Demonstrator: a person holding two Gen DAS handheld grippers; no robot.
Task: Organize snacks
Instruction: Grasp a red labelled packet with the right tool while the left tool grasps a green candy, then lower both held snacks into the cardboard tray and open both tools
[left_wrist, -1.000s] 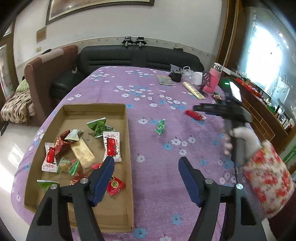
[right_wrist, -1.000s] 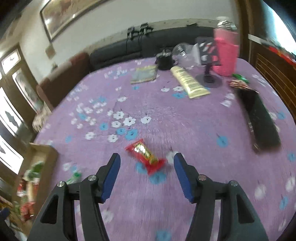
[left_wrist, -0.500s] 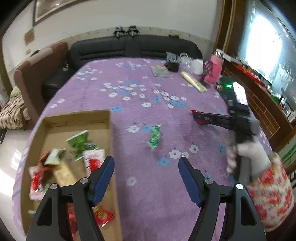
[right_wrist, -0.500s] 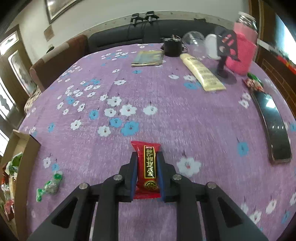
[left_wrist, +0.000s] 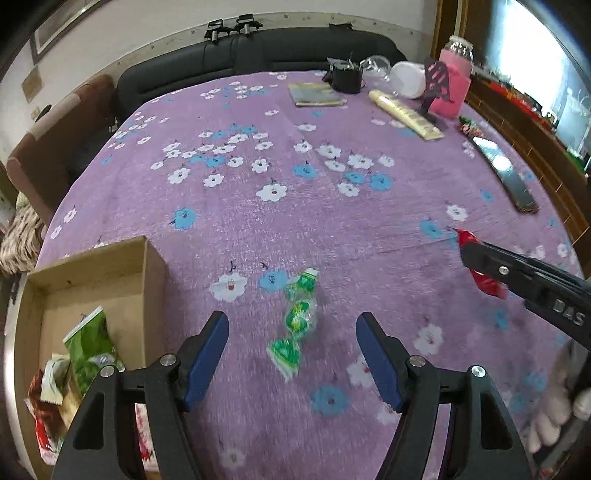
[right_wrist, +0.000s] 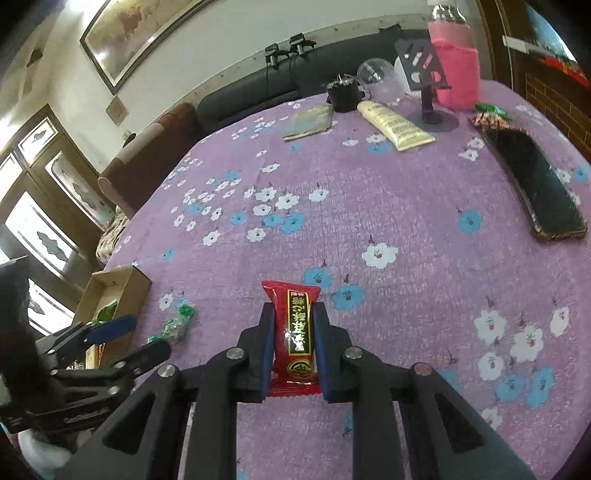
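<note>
Cardboard box (left_wrist: 147, 280) at the cloth's (left_wrist: 295, 214) left edge holds a green packet (left_wrist: 90, 343) and other wrappers, partly hidden. Right gripper (right_wrist: 293, 350) is clamped on a red bar (right_wrist: 295, 332), glossy with a black-and-gold label, its long axis running along the fingers, pointing away. Left gripper (left_wrist: 291, 354) gapes wide around a green candy strip (left_wrist: 295, 325) lying lengthwise on the cloth beside the box.

The right gripper (right_wrist: 293, 347) has closed on the red snack (right_wrist: 294, 339); the left gripper (left_wrist: 291, 354) moved from the box (left_wrist: 110, 273) over the green candy (left_wrist: 295, 321).
</note>
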